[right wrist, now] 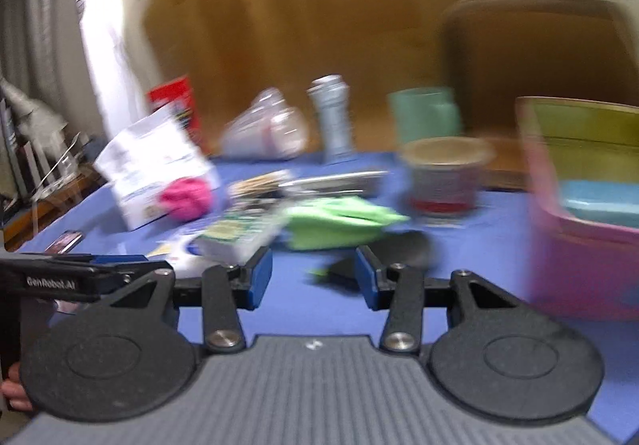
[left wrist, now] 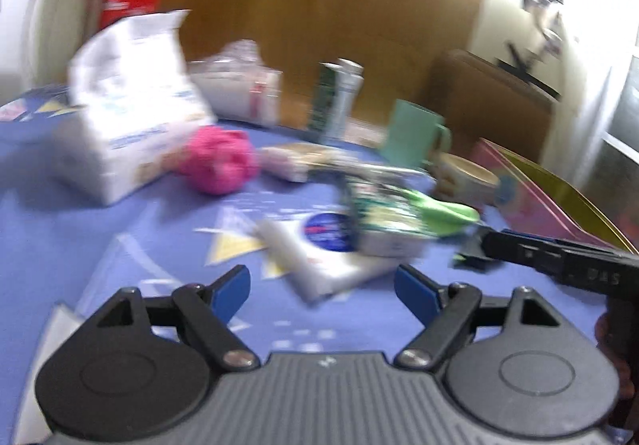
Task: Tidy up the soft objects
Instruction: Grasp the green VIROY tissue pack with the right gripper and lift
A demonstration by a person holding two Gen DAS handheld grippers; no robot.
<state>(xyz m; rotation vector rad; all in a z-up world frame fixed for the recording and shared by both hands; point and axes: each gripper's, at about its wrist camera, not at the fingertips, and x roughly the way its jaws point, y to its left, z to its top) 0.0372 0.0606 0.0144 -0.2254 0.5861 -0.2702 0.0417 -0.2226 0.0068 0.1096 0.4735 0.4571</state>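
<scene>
Two hand-held grippers apart, bare blue tablecloth (right wrist: 311,309) ahead, pink bin (right wrist: 579,265) right.

Blurred clutter, perhaps a pink cloth (left wrist: 217,161), on blue tablecloth (left wrist: 80,229).

The one clear text is "GenRobot.AI", in pale letters on the black body of the left gripper (right wrist: 80,277) where it enters the right wrist view at the left edge. In the left wrist view the black body of the right gripper (left wrist: 471,257) carries pale marks near the right edge, too smeared to make out. The white packet (left wrist: 131,113) near the tabletop's far left corner bears blue lines of print, and a round blue label sits on the flat white pack (left wrist: 327,257) in the middle; both are blurred past reading.
</scene>
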